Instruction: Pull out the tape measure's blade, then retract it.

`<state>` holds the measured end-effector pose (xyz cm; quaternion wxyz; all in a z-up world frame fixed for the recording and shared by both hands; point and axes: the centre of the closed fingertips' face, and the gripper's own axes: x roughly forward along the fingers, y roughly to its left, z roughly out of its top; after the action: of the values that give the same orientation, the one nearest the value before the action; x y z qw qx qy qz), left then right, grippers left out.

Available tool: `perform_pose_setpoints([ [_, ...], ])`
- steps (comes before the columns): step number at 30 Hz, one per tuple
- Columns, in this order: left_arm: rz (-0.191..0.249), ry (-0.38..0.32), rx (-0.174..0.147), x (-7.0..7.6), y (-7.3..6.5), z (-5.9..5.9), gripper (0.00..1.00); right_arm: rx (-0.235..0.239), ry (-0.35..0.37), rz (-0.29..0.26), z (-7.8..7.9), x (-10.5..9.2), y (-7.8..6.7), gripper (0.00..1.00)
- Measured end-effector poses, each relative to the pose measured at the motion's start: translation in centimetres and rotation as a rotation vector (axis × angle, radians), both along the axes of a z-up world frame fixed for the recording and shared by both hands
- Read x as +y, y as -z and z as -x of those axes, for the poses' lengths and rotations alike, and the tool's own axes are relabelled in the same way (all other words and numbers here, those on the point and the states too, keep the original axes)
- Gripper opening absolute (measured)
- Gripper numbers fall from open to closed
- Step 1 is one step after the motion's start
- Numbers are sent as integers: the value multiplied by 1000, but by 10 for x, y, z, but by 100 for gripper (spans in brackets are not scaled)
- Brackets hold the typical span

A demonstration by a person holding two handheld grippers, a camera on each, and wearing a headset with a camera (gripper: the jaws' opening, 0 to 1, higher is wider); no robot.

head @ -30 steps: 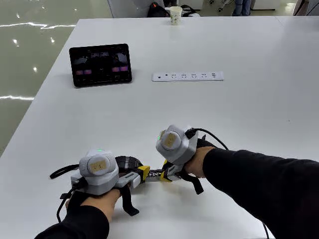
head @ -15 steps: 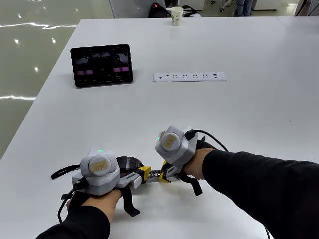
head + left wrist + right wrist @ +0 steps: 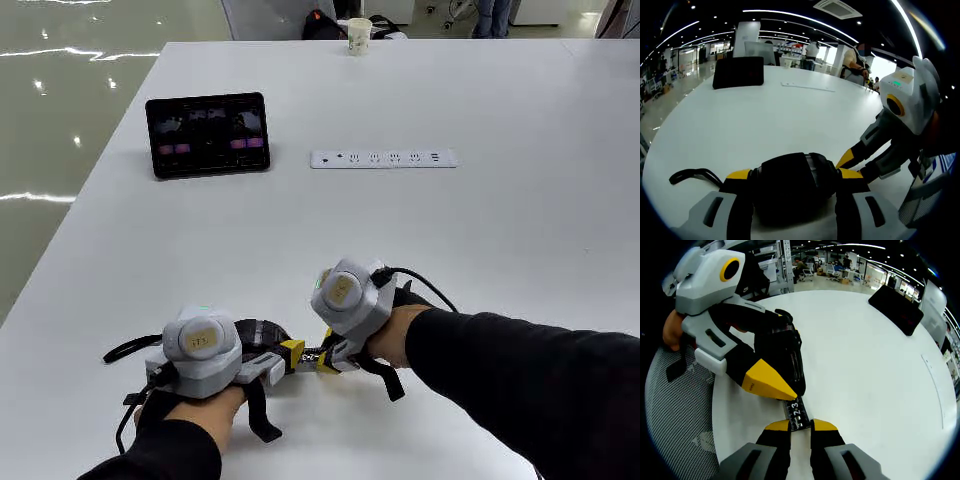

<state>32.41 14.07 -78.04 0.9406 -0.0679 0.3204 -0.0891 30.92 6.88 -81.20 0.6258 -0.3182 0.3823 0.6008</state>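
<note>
Tape measure (image 3: 782, 347): black case, low over the bench close to its near edge, toward the near left corner; whether it rests on the surface I cannot tell.
Left gripper (image 3: 793, 175): its two yellow-tipped jaws stand partly open, one on each side of the case, and press against it, so the case is clamped between them.
Right gripper (image 3: 800, 426): jaws nearly together, pinching the free end of the blade (image 3: 796, 412) just beside the mouth of the case.
Blade: only a very short piece with printed numbers shows between the case and the right jaws; the two grippers are almost touching.
Step in hand: by my judgement the pull-out is at its very beginning, with the grip on both parts taken but almost no blade drawn.
Next move: the right gripper should travel away from the case, toward the right side of the bench and in line with the blade, while the left one holds the case without turning.
Care needed: a pull at an angle may bend the blade or let it slip from the pinch.
After that: the blade must go back into the case slowly.
</note>
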Motion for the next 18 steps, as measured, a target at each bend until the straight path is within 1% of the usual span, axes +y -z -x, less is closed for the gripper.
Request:
perform_pose_setpoints([
  [8,7,2,5,0,0,1,61,3,-3,-10,3,4,-1,11],
  [18,12,-2,2,1,0,2,61,4,-5,-23,5,9,-1,11],
])
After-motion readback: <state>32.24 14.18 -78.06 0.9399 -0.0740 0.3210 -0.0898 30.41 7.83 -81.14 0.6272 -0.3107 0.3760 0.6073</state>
